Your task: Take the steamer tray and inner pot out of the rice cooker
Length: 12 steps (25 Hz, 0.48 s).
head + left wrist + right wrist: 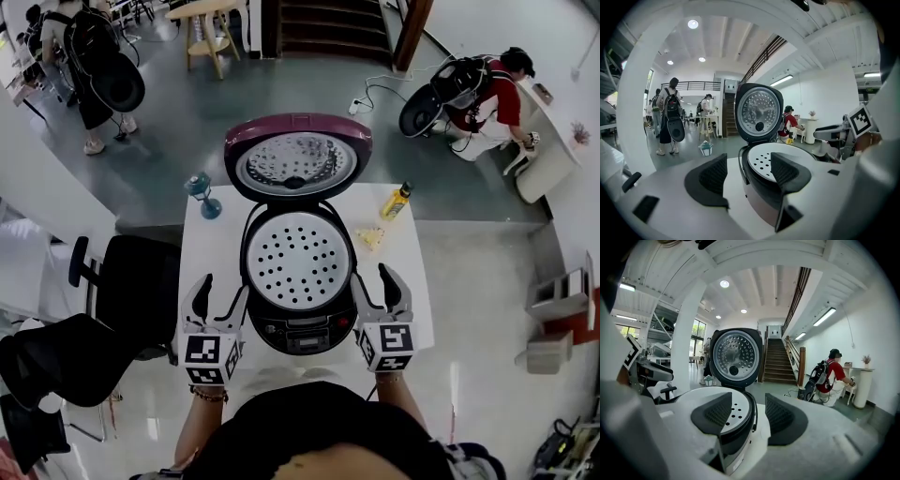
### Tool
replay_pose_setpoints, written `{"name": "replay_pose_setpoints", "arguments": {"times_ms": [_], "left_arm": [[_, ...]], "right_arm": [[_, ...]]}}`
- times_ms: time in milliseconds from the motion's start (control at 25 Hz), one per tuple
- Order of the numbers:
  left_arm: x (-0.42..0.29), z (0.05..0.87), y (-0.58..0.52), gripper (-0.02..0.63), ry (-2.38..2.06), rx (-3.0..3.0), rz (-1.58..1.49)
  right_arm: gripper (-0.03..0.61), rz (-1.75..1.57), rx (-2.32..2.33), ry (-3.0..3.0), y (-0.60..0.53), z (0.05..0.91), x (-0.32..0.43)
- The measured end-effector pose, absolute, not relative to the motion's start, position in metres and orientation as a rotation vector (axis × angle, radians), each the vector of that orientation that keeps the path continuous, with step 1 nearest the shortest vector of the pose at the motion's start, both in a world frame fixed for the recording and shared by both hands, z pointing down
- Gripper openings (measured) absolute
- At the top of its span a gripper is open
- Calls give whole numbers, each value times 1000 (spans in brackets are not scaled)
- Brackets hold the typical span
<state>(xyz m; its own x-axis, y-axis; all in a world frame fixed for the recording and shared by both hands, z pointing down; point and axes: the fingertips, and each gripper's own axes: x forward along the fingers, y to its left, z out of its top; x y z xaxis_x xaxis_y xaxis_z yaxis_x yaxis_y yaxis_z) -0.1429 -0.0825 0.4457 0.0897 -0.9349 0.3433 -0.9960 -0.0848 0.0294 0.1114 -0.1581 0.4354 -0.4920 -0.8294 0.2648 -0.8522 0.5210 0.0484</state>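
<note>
Steamer tray (297, 260) sits atop open rice cooker (300, 328), mid white table (417, 300); lid (298, 159) stands raised behind. Blue lantern (201, 194) back-left, yellow bottle (397, 200) back-right, both apart from cooker. Left gripper (218, 298) and right gripper (377, 292) flank cooker, pointing slightly downward, jaws spread, grasping nothing; cooker's side edge shows between each pair.

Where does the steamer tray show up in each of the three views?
Head view: steamer tray dead centre, in the cooker.
Left gripper view: tray just right of centre, lower half.
Right gripper view: tray left of centre, lower half.
Shared landmark: the raised lid behind it.
</note>
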Motion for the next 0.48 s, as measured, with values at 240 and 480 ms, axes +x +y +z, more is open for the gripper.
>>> {"name": "replay_pose_setpoints", "arguments": {"times_ms": [240,480], "left_arm": [[-141,456,-114,272,-1892,2130,430],[-131,473,-140,291,-1834,2121,555]], "right_arm": [[218,141,1377,-2463,-174,448,101],[221,156,1299,-2397,-192,461,91]]}}
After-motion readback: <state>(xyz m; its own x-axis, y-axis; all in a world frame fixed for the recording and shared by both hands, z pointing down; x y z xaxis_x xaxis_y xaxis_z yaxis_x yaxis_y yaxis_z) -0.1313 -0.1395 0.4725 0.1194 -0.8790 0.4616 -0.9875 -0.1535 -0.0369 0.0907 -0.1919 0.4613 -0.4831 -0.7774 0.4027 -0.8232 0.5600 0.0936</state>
